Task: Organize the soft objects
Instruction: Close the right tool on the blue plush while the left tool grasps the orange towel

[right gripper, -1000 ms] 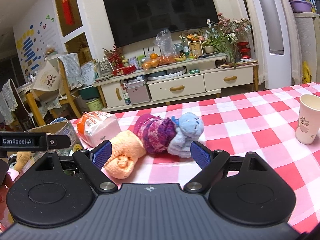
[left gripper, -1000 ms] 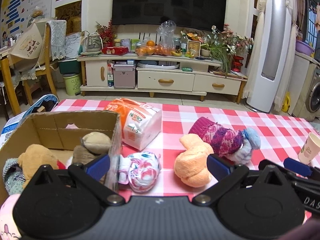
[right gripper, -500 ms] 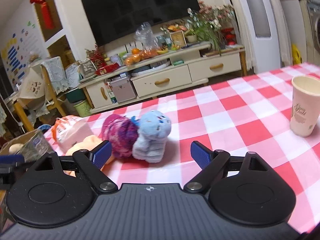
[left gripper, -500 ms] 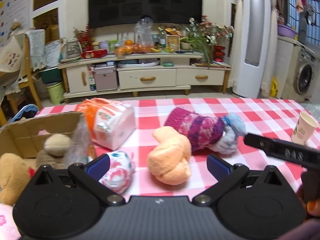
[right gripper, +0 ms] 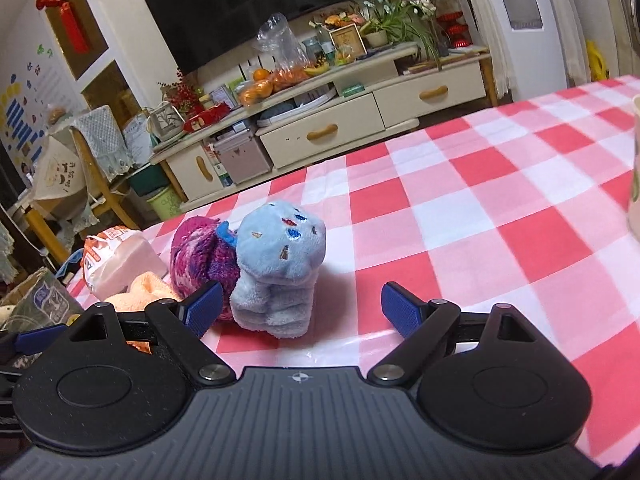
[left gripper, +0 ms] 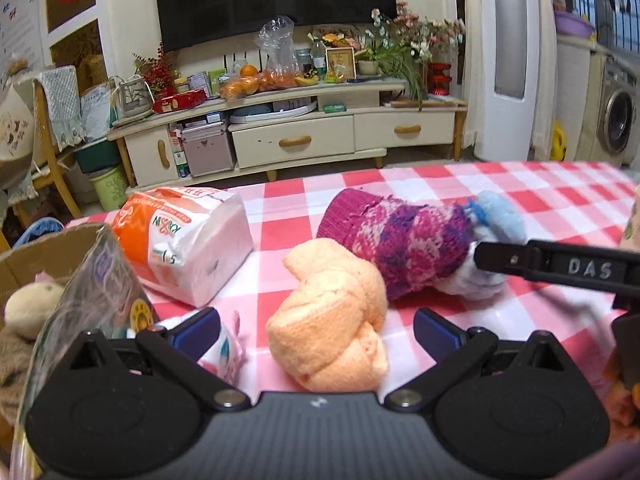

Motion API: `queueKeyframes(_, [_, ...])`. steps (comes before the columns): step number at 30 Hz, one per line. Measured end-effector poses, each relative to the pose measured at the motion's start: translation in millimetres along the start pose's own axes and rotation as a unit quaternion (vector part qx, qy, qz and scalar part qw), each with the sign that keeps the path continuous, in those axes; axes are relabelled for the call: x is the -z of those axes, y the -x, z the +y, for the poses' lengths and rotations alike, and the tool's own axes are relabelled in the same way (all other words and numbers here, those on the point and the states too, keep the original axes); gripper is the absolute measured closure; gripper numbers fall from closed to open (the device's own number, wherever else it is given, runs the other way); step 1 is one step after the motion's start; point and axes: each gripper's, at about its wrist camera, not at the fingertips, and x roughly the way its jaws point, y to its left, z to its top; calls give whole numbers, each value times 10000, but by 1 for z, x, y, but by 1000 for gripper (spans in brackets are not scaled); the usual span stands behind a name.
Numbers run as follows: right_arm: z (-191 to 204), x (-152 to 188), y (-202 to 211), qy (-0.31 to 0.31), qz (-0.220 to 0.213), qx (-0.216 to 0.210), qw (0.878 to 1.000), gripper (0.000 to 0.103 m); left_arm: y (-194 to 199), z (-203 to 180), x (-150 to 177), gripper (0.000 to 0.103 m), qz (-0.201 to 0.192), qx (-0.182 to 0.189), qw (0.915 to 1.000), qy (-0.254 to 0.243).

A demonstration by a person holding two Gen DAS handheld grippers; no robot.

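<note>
A: Where do the soft things lie?
B: The knotted peach terry-cloth bundle (left gripper: 334,316) sits between the spread blue pads of the left gripper (left gripper: 316,330), touching neither. Behind it, touching, lies the rolled magenta-and-purple knitted sock (left gripper: 400,240), and the fuzzy pale-blue plush roll with small embroidered marks (right gripper: 280,268) presses against the sock's far end.

A: And the right gripper?
B: The right gripper (right gripper: 302,308) is released too, jaws wide; the blue plush sits just ahead of its left pad, off centre. Nothing is gripped.

A: What else is around?
B: A small white-and-pink patterned fabric ball (left gripper: 226,354) is half hidden behind the left gripper's left pad. Near the table's far left edge lies an orange-and-white plastic pack of tissues (left gripper: 188,240). Left of it stands an open brown cardboard box (left gripper: 44,256) holding beige plush toys (left gripper: 30,306), with a crinkly clear plastic flap (left gripper: 100,284) in front. A paper cup (right gripper: 634,168) shows at the right edge.

A: The surface?
B: A glossy red-and-white checked tablecloth (right gripper: 500,208).
</note>
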Motion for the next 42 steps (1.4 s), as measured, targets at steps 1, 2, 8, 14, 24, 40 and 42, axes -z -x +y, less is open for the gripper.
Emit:
queueKeyframes(1, [-1, 0, 0, -12, 1, -10, 10000, 0, -4, -2, -1, 1, 14, -57, 10000, -56])
queueKeyframes(2, [-1, -1, -3, -23, 3, -15, 10000, 0, -7, -3, -2, 1, 12, -85, 9999, -91])
queueKeyframes(8, [-3, 0, -6, -47, 38, -90, 9999, 0, -23, -8, -5, 8, 83, -149, 9996, -239])
queueKeyframes(14, [-2, -1, -4, -46, 53, -361, 9993, 36, -30, -10, -2, 36, 261, -88, 9993, -272])
queueKeyframes(24, [-2, -2, -3, 74, 145, -489, 9987, 53, -18, -19, 2, 41, 234, 84, 9992, -308])
queueKeyframes(40, [-6, 4, 18, 448, 135, -222, 9987, 55, 28, -11, 4, 42, -82, 474, 9986, 200])
queueKeyframes(42, [-6, 5, 22, 475, 116, -205, 9986, 55, 35, -7, 4, 42, -133, 546, 9979, 315])
